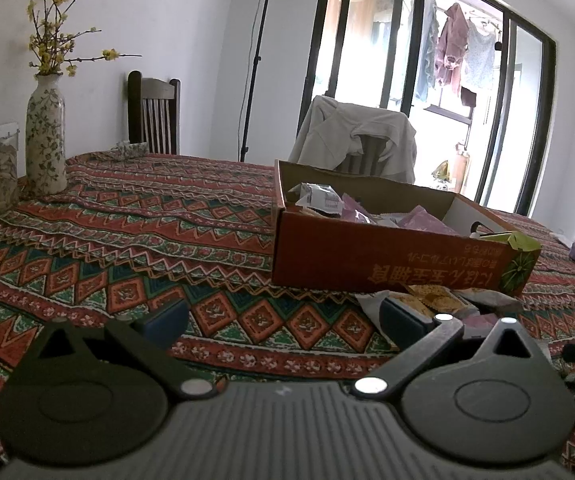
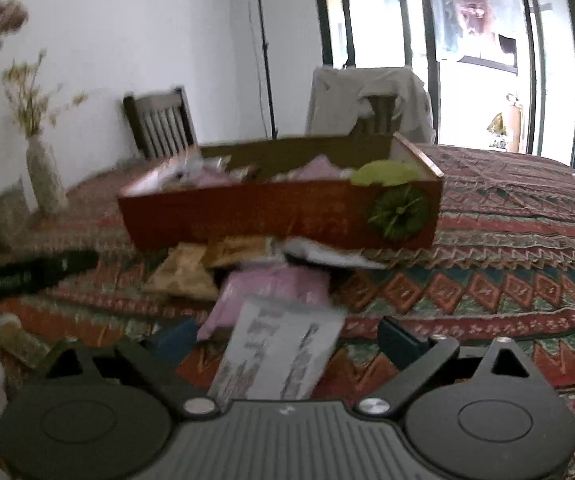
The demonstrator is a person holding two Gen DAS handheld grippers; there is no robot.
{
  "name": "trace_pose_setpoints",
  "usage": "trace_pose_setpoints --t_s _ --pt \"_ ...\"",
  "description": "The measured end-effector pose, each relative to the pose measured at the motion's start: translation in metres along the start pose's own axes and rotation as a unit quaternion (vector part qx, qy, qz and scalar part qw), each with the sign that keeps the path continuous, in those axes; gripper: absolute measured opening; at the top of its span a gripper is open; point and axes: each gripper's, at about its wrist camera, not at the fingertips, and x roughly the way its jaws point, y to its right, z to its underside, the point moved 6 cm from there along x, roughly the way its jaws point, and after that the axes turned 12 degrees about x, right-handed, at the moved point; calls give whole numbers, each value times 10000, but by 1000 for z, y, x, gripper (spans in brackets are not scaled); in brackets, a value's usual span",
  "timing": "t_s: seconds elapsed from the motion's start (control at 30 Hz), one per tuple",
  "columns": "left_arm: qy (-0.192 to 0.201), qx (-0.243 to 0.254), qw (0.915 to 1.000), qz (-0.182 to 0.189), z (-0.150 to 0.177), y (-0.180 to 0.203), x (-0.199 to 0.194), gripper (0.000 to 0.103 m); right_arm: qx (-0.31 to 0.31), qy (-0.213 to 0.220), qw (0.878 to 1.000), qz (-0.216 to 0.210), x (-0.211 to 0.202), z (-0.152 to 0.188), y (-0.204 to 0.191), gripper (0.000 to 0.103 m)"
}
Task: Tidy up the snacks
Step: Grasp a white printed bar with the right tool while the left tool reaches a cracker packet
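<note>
Packet point(image 2: 279, 356) of snack, white with grey print: looks light, thin, crinkly film, likely slick and easily crushed. Best taken by a flat edge or sealed seam, pinched gently; middle probably puffs and slides.

Lies between right gripper point(image 2: 287, 340) jaws, tilted, near end tucked under the gripper body. Right jaws spread wide, pads on neither side pressing it, so released, not gripped. Blur hides whether packet rests on worktop point(image 2: 487, 280) or hangs just off it.

Beyond it: pink packet point(image 2: 279, 284), tan packets point(image 2: 191, 272), loose on the cloth, hard against the front wall of the box point(image 2: 247, 216). Box already holds several packets.

Left gripper point(image 1: 283, 320) jaws also spread, nothing between them, only cloth. Right-hand pad near a few tan packets point(image 1: 435, 302) lying in front of the box point(image 1: 367, 252); not touching as far as visible.

Judgement: loose heap still to go in the box.
</note>
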Motion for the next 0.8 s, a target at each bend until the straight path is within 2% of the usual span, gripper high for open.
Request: trace_pose_setpoints --t_s 0.1,0.13,0.17,0.27,0.43,0.63,0.8 --pt "2 1 10000 -1 0 0 0 103 -181 -163 9994 243 9 9 -8 94" --pt "4 -4 10000 -2 0 0 0 103 -217 -190 9991 300 11 11 -9 88" --pt "5 -6 10000 1 0 0 0 103 -231 -203 9990 334 12 11 -8 74" --pt "-3 4 10000 -4 0 0 0 103 -218 -177 9989 363 10 11 -5 49" --pt "-30 6 10000 -38 0 1 0 103 -179 59 9996 225 -1 6 2 41" --pt "-89 7 9998 -159 0 0 1 103 14 442 9987 238 -16 -6 21 39" --pt "-489 64 9985 -235 -2 3 12 103 140 746 9964 375 -20 -22 43 39"
